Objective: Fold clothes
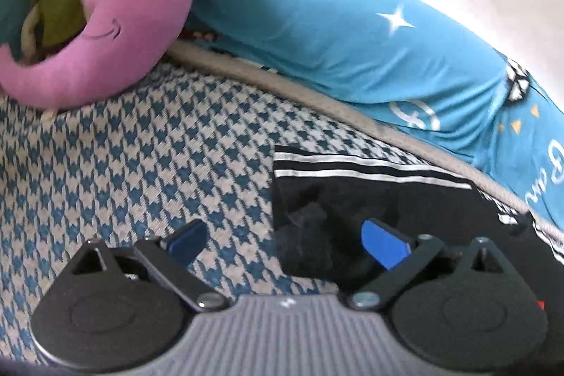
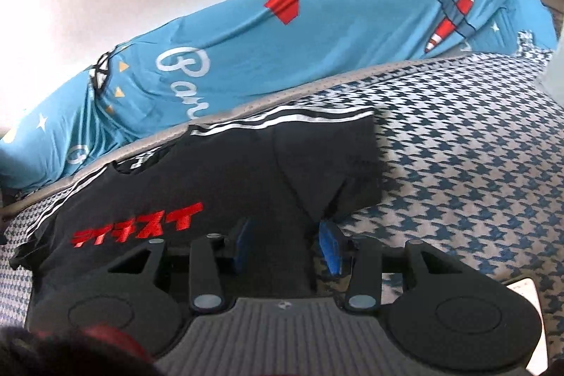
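We see a black T-shirt (image 2: 218, 178) lying on a bed (image 1: 141, 157) covered in a woven blue-and-white houndstooth spread; every place here is given from that shirt. It is soft knit with white stripes along the shoulders and sleeves and red block characters printed on the front. It lies chest-up, neck opening toward the far edge of the bed, and one sleeve seems turned in over the body, so a fold may be under way; the main body looks spread out and not yet a compact bundle. Our left hand-held gripper (image 1: 285, 244) is spread wide at the shirt's sleeve edge, one blue pad over black cloth and the other over the spread, gripping nothing. Our right hand-held gripper (image 2: 289, 245) sits at the opposite side seam, blue pads close on either side of a ridge of black fabric; whether it pinches the cloth we cannot tell. Beyond the shirt runs a smooth teal bolster (image 2: 282, 51) printed with stars and a plane, and far off to its side rests a plush pink pillow (image 1: 134, 34).
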Tool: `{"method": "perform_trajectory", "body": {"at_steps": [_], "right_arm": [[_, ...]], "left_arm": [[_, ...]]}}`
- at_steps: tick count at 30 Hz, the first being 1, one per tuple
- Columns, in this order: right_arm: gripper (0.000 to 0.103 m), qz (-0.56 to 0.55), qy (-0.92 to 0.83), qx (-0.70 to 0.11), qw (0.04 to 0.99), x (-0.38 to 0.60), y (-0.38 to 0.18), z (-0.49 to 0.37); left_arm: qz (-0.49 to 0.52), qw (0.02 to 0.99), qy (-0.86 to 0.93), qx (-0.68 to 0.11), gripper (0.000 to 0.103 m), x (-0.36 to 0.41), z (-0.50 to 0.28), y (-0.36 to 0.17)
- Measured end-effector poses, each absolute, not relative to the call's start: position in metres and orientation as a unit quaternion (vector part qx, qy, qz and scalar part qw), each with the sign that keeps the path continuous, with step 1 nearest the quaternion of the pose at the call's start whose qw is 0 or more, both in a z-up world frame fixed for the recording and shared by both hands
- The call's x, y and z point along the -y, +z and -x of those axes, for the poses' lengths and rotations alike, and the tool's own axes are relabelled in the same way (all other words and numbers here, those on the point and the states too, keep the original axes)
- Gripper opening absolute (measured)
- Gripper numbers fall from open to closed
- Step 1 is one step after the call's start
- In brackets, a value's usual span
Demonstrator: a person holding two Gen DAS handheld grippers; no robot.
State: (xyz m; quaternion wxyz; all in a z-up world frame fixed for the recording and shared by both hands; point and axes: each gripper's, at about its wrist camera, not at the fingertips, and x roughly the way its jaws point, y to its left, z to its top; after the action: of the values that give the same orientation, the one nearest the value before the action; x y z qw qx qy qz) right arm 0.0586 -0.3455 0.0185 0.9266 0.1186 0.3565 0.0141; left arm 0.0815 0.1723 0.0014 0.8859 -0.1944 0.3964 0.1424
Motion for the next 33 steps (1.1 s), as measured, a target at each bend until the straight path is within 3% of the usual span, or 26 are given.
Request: {"method": "perform_trajectory", "body": {"at_steps": [17, 19, 22, 24, 28, 32, 33], "right_arm": [[0.043, -0.115, 0.040, -0.362, 0.924, 0.313, 0.016, -0.065], [0.043, -0.117, 0.041, -0.363, 0.924, 0.310, 0.015, -0.066], [0.043, -0.118, 0.042, -0.365, 0.923, 0.307, 0.014, -0.067], [0.043, -0.120, 0.043, -0.366, 0.922, 0.305, 0.014, -0.068], [0.043, -0.121, 0.045, -0.366, 0.922, 0.304, 0.013, -0.068], [0.043, -0.122, 0.044, -0.365, 0.922, 0.306, 0.013, -0.068], [0.043, -0.122, 0.043, -0.365, 0.922, 0.307, 0.013, -0.068]], "left_arm": [[0.288, 0.850, 0.076, -0.434, 0.099, -0.174, -0.101, -0.026], [0.290, 0.850, 0.068, -0.435, 0.095, -0.170, -0.101, -0.027], [0.290, 0.850, 0.070, -0.434, 0.085, -0.167, -0.105, -0.031], [0.292, 0.847, 0.077, -0.437, 0.068, -0.167, -0.108, -0.037], [0.290, 0.854, 0.089, -0.423, 0.049, -0.164, -0.110, -0.039], [0.291, 0.857, 0.096, -0.415, 0.024, -0.159, -0.114, -0.041], [0.294, 0.857, 0.097, -0.413, 0.022, -0.158, -0.115, -0.041]]}}
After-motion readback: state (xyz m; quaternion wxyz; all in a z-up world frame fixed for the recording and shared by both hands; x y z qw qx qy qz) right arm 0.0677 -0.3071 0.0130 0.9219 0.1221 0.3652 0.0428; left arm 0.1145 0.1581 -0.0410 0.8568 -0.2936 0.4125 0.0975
